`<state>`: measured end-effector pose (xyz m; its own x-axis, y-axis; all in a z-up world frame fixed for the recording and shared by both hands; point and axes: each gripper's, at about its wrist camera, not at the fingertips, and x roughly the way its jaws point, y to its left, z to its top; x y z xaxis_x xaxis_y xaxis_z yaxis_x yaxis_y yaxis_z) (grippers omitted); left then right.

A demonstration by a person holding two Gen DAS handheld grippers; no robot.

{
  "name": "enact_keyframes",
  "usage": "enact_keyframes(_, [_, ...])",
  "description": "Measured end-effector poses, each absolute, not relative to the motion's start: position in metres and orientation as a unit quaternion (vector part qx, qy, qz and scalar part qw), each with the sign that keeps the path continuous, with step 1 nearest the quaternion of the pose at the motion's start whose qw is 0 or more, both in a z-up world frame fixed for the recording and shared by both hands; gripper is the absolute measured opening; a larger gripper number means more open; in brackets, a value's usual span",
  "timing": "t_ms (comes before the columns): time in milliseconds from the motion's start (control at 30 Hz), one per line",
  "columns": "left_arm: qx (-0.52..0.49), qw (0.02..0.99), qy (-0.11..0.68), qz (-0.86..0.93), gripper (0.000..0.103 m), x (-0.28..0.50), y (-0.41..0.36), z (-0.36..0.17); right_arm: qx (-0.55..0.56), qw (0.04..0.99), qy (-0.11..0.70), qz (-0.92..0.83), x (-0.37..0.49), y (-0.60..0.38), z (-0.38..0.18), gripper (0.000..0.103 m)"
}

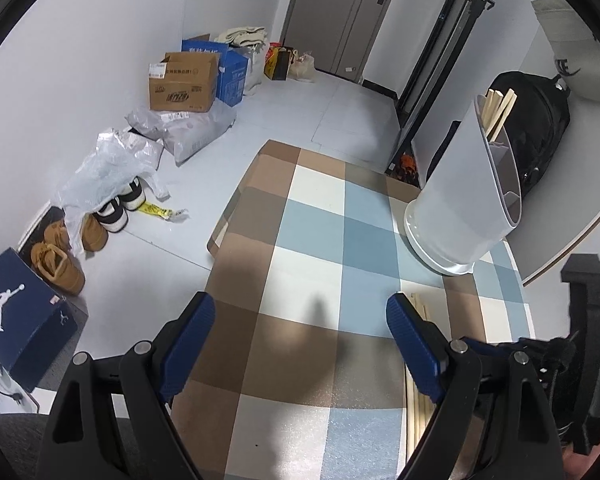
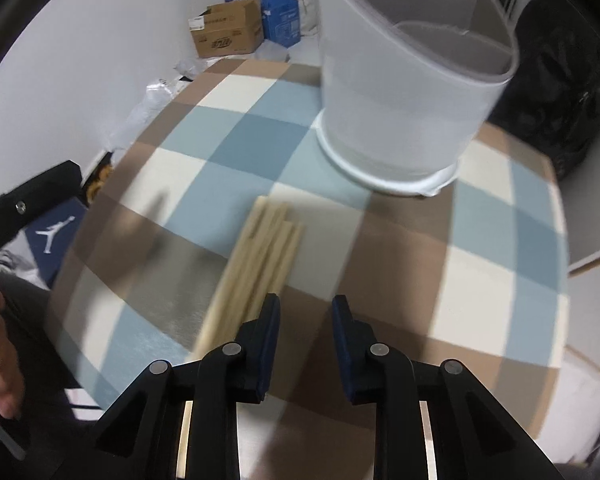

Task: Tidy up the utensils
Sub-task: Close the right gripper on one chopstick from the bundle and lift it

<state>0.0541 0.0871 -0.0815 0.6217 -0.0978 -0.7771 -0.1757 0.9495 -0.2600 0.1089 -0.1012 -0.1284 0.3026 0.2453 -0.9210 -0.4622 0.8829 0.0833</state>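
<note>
A white utensil holder point(image 1: 460, 200) stands on the checked tablecloth point(image 1: 312, 240), with a few wooden chopsticks point(image 1: 500, 110) upright in its back compartment. It fills the upper part of the right wrist view point(image 2: 404, 92). A bundle of loose wooden chopsticks point(image 2: 256, 264) lies on the cloth in front of it; in the left wrist view they point(image 1: 418, 400) run beside my right finger. My left gripper point(image 1: 300, 320) is open wide and empty above the cloth. My right gripper point(image 2: 306, 312) is open, narrowly, and empty, just right of the bundle's near end.
The table point(image 2: 500, 280) has a rounded edge. On the floor at the left are shoes point(image 1: 60, 256), a blue shoe box point(image 1: 20, 316), plastic bags point(image 1: 112, 168) and cardboard boxes point(image 1: 182, 82). A black backpack point(image 1: 540, 128) stands behind the holder.
</note>
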Motion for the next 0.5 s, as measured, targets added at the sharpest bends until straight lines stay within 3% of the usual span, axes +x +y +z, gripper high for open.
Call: enact_keyframes(500, [-0.161,0.884,0.438,0.022,0.084,0.054,0.088,-0.082,-0.15,0.79,0.562,0.192,0.129,-0.071,-0.138,0.022])
